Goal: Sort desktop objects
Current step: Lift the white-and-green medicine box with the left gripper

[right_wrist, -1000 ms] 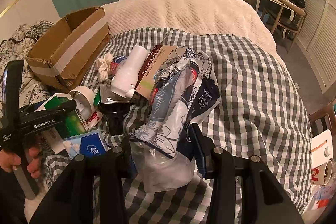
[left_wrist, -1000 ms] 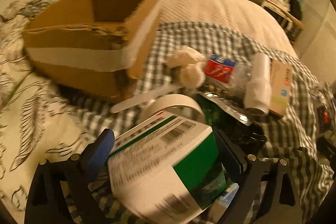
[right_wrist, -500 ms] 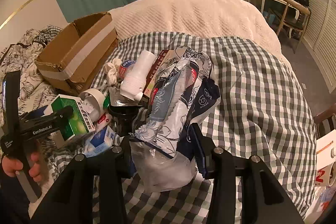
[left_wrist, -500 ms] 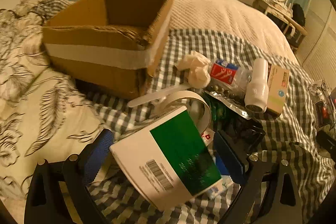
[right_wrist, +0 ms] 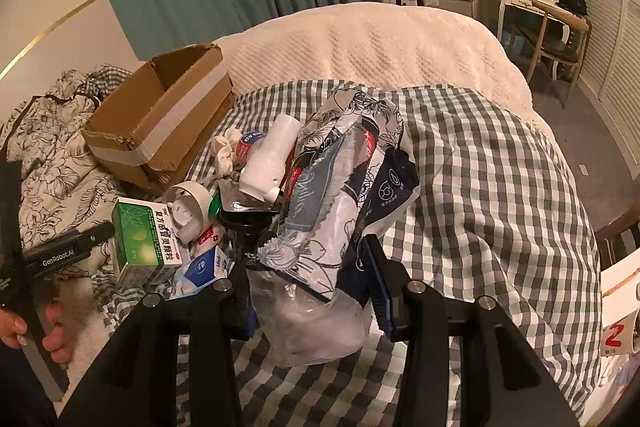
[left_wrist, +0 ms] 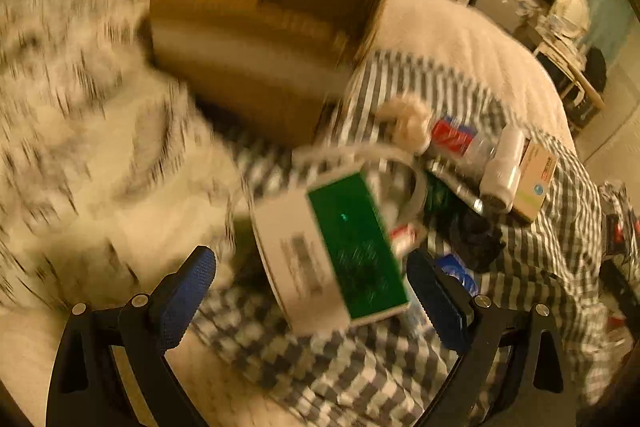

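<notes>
Left wrist view: everything smears with blur. The left gripper [left_wrist: 308, 291] sits at the bottom of the frame with its blue-padded fingers [left_wrist: 188, 287] spread wide, and the green and white medicine box [left_wrist: 332, 251] lies in the middle between them, nearer the right pad. I see a clear gap on the left side; on the right the blur hides whether the pad touches, so I would call the jaws wide and not pressing. The box lies tilted on the checked blanket [left_wrist: 400, 367], green face up, a barcode on its white side. The open cardboard box [left_wrist: 260, 43] fills the upper middle, which I take to be the sorting bin, hence its closeness to the pile.

Right wrist view: the right gripper [right_wrist: 316, 287] at bottom centre holds a floral plastic bag [right_wrist: 336, 203], stuffed and crinkled, clear at its bottom, standing up between half-closed jaws that pinch its lower part. At the left, the medicine box rests beside a white tape roll [right_wrist: 188, 203] and a blue tissue pack [right_wrist: 204, 267]. A hand [right_wrist: 24, 323] at the lower left edge grips the other tool's handle. The cardboard box stands in the upper left on the floral bedding [right_wrist: 52, 163].
</notes>
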Available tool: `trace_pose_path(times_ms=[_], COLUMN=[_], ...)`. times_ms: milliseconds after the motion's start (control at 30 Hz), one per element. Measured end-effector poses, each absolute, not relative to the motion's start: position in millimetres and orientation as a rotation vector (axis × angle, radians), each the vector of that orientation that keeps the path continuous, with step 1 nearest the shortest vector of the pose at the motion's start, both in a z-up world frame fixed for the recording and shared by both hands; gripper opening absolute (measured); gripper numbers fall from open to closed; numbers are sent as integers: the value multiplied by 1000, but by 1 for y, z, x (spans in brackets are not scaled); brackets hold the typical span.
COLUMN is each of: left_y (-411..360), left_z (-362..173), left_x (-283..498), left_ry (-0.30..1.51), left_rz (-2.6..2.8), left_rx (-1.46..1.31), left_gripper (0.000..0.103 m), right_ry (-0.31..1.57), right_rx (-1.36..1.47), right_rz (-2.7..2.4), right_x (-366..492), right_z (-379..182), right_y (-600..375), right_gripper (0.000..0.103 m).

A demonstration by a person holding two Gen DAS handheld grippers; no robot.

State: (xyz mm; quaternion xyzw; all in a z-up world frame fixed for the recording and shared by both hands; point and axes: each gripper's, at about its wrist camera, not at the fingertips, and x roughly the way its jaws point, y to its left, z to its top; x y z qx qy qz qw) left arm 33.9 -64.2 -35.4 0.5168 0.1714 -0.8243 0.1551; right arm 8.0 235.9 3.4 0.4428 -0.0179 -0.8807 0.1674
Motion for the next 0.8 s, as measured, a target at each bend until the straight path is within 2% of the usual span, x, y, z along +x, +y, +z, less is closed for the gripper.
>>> trace_pose_path(times_ms=[200, 400, 467, 533, 567, 600, 700, 800], left_y=[-70, -37, -31, -26, -26, -28, -41, -49], left_z=[-62, -39, -44, -58, -63, -68, -68, -65], left_x=[25, 12, 5, -5, -8, -9, -3, 0], left_ry=[692, 520, 485, 374, 348, 343, 420, 456], left_rz=[-2313, -2386, -2355, -2296, -2282, -2263, -2256, -2275], left_rx=[1585, 1549, 1573, 1594, 1590, 1585, 1567, 1577], left_gripper=[99, 99, 99, 99, 98, 89, 73, 71], right_ry=[-70, -42, -40, -42, -44, -45, -33, 4], right_rx=[1247, 1248, 1256, 1261, 1263, 1263, 1266, 1277], right_rz=[-2502, -2508, -2507, -2507, -2508, -2510, -2510, -2507], right_x=[10, 11, 9, 9, 9, 9, 9, 9], right_z=[4, 4, 3, 2, 2, 2, 0, -2], right_y=[240, 238, 237, 237, 237, 237, 236, 230], right_gripper=[42, 42, 42, 42, 42, 42, 42, 42])
